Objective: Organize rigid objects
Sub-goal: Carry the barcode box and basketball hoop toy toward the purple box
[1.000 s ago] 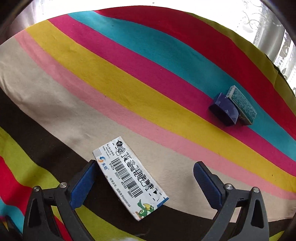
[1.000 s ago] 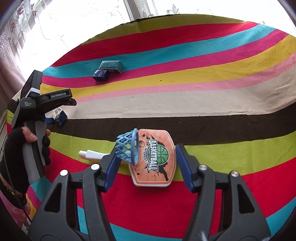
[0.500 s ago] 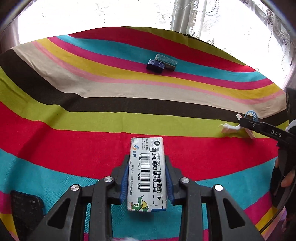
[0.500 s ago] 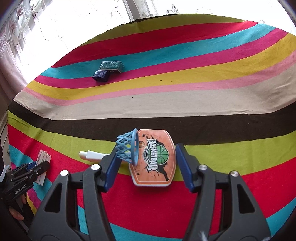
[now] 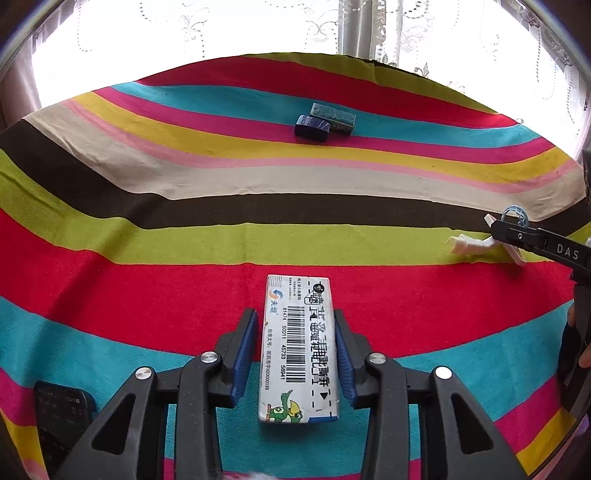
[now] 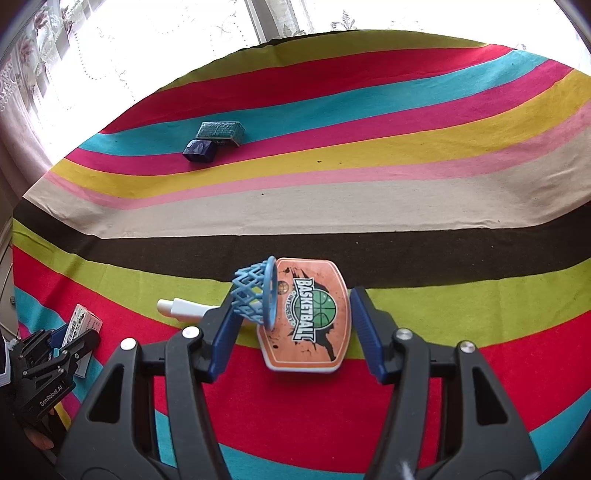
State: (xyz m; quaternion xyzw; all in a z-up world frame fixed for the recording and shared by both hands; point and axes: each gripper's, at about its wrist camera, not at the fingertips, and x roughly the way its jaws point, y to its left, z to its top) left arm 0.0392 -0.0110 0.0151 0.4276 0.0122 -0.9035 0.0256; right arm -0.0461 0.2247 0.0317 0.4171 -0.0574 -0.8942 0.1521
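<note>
A striped cloth [image 5: 184,280] lies before lace curtains [image 5: 369,33] at the window.

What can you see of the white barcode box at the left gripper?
The white barcode box is a slim rectangular carton, apparently cardboard, printed with a barcode, Chinese text, a blue logo and a green cartoon figure at its near end. It sits lengthwise between the blue pads of the left gripper, pointing away from the camera over the striped cloth. Small gaps show on both sides, so the grip looks loosened. Whether it rests on the cloth is unclear.

Matt woven striped cloth [image 5: 147,266]; glossy printed cardboard box [image 5: 298,347]; smooth plastic hoop toy [image 6: 306,314].
</note>
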